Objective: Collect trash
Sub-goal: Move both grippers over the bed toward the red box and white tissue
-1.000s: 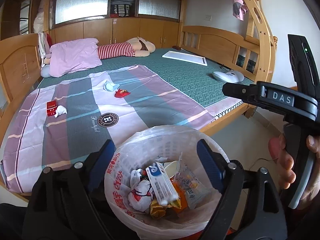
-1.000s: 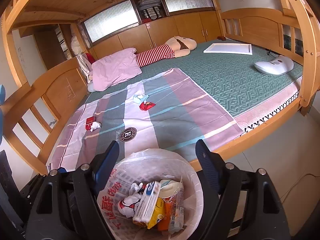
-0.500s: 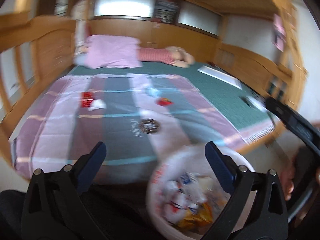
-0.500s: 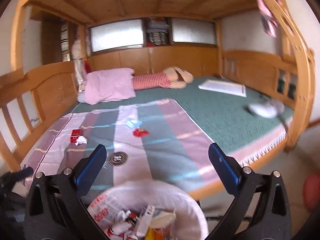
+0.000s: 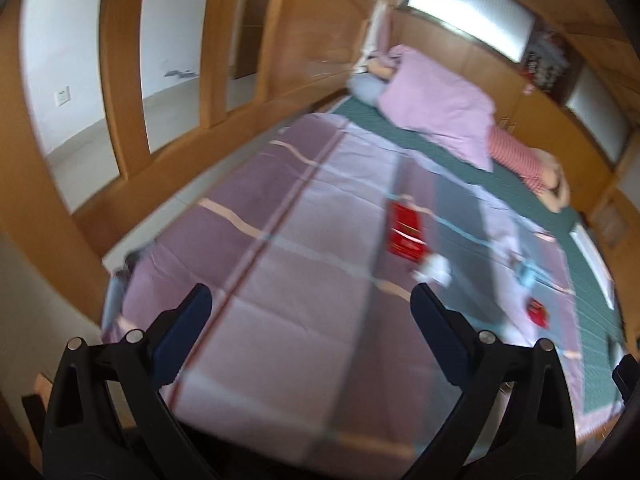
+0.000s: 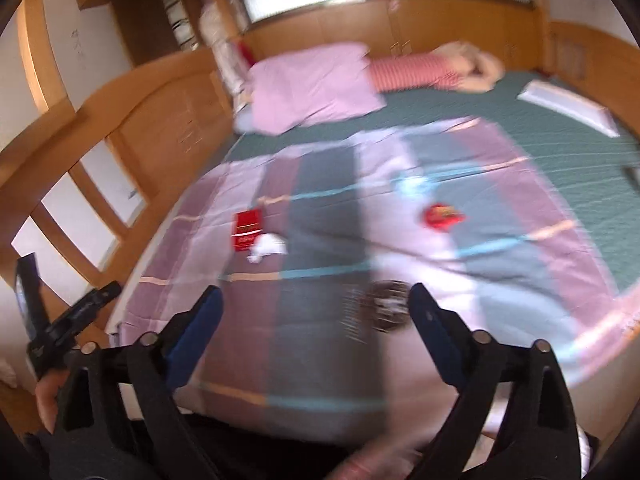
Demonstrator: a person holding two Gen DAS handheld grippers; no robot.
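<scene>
Trash lies on the striped pink and grey bedsheet [image 5: 304,264]. A flat red packet [image 5: 405,230] has a crumpled white tissue [image 5: 436,270] just beside it. Further right lie a pale blue wrapper [image 5: 526,274] and a small red wrapper [image 5: 536,312]. The right wrist view shows the same red packet [image 6: 246,229], tissue [image 6: 268,246], blue wrapper [image 6: 412,184] and red wrapper [image 6: 442,216]. My left gripper [image 5: 310,304] hangs open over the near sheet, holding nothing. My right gripper [image 6: 314,304] is wide too, its jaws closing on nothing. Both views are blurred.
A pink pillow [image 5: 440,108] and a striped stuffed doll [image 5: 520,160] lie at the head of the bed. Wooden rails [image 5: 120,80] close off the left end. A green mat [image 6: 560,152] with a white board [image 6: 568,108] covers the far right.
Both views have swung away from the lined trash bin onto the bed, and the bin has dropped out of sight. Both grippers stand wider than a second ago. The left view has rolled.
</scene>
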